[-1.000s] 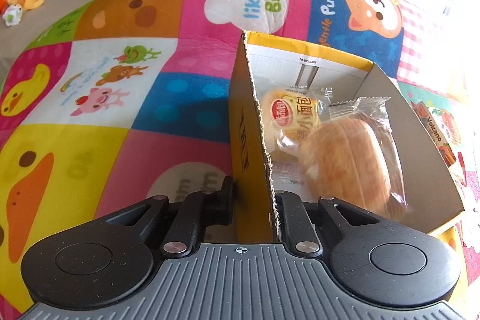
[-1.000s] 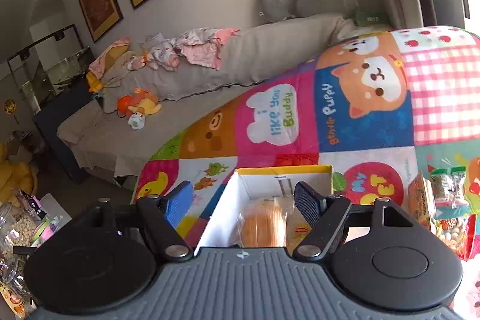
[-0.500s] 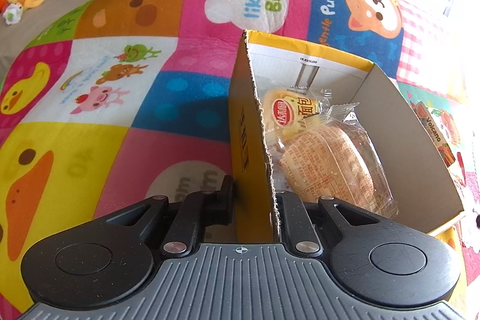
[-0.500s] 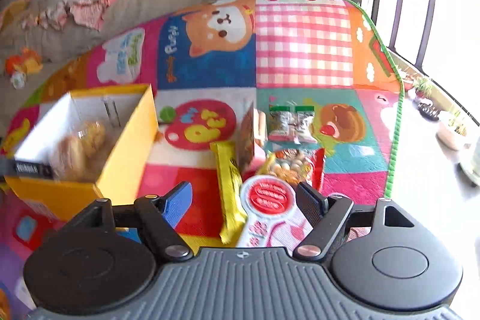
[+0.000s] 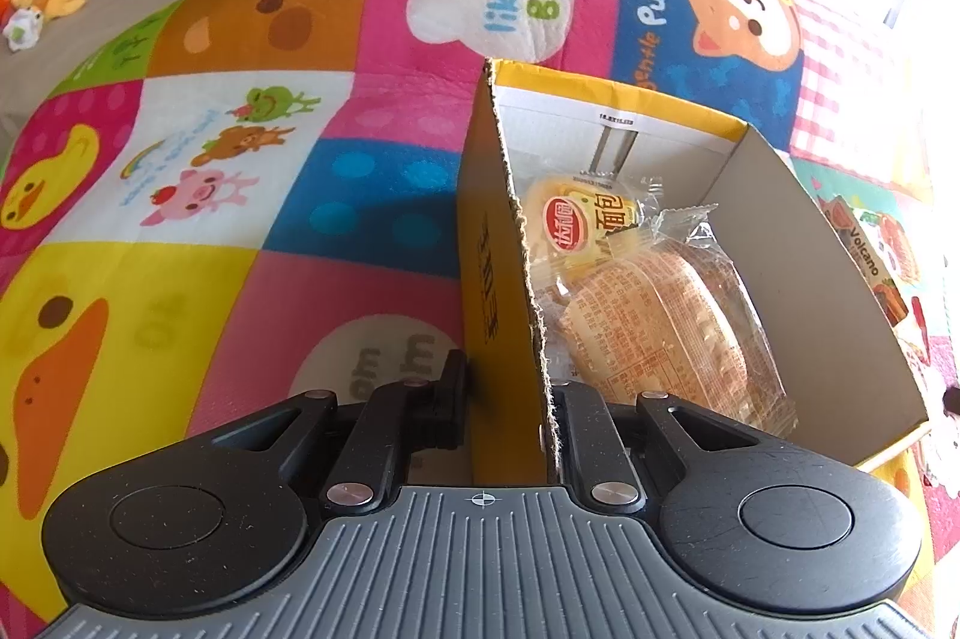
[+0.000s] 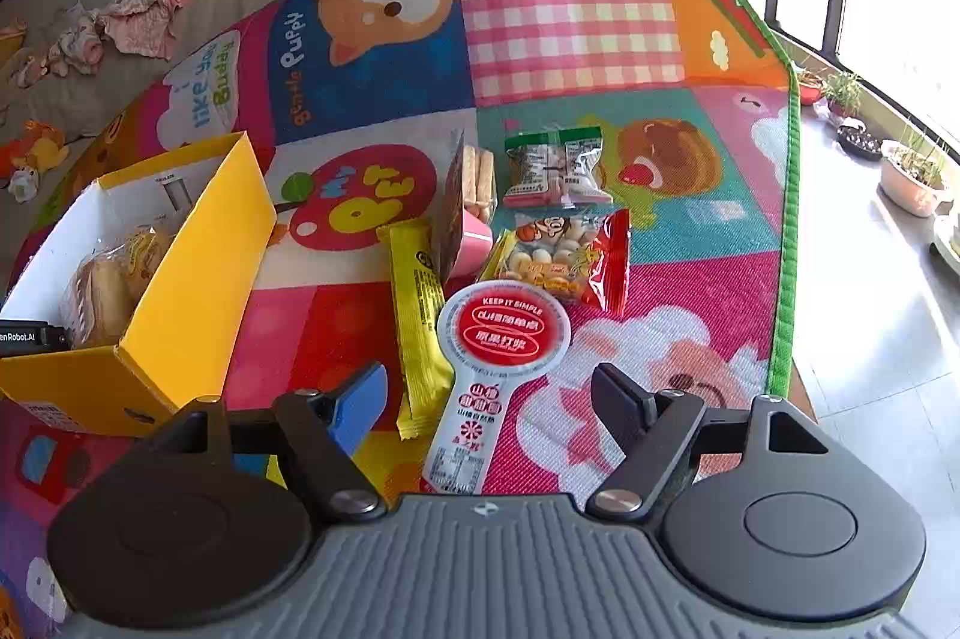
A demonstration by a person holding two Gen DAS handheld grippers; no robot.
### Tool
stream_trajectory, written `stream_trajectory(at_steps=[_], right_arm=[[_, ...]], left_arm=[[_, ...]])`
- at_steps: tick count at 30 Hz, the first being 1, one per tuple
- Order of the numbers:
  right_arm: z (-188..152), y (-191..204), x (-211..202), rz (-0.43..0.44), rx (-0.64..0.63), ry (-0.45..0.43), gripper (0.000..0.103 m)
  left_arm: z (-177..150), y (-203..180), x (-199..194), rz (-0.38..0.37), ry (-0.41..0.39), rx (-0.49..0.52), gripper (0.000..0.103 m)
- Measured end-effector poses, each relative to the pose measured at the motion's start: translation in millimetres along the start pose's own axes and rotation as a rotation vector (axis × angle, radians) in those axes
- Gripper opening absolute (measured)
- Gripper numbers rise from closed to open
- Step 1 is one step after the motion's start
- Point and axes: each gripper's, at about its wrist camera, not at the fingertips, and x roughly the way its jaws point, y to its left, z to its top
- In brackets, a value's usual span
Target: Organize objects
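Between the left gripper's (image 5: pixel 507 399) black fingers stands the near side wall of a yellow cardboard box (image 5: pixel 498 279); the jaws are clamped on that wall, one finger outside, one inside. From this camera the box's long axis runs away from the gripper, its open top facing up. Its inside is plain white card, its cut edge rough and corrugated. Two wrapped bread buns (image 5: pixel 660 327) lie inside in crinkled clear plastic, one behind the other along the box's length, the nearer one round and golden with fine print across the wrapper.

Ahead of the right gripper (image 6: pixel 489 399), whose jaws stand wide apart and hold nothing, lies a paddle-shaped snack pack (image 6: pixel 498 357), glossy white with a red round head. Its handle points toward the gripper and its head points away. Just to its left lies a long yellow bar wrapper (image 6: pixel 417 321), roughly parallel. Beyond sit a red bag of small round sweets (image 6: pixel 564 258), a green-topped clear packet (image 6: pixel 555 168) and what may be an upright biscuit carton (image 6: pixel 459 207), seen edge-on. Everything rests on a padded, brightly printed cartoon play mat (image 6: pixel 570 15).
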Motion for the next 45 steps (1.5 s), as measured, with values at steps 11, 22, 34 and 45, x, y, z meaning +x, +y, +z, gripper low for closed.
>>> stream_trajectory(at_steps=[11, 22, 34, 45], right_arm=[[122, -51, 49, 0.035, 0.152, -0.013, 0.077], [169, -60, 190, -0.158, 0.139, 0.14, 0.052], [71, -49, 102, 0.154, 0.274, 0.227, 0.054], [32, -21, -3, 0.076, 0.022, 0.026, 0.075]], left_arm=[[-1, 2, -1, -0.006, -0.007, -0.015, 0.015], [-1, 2, -1, -0.003, 0.002, -0.007, 0.015], [-1, 2, -1, -0.006, -0.001, -0.017, 0.016], [0, 2, 0, -0.007, -0.002, -0.023, 0.016]])
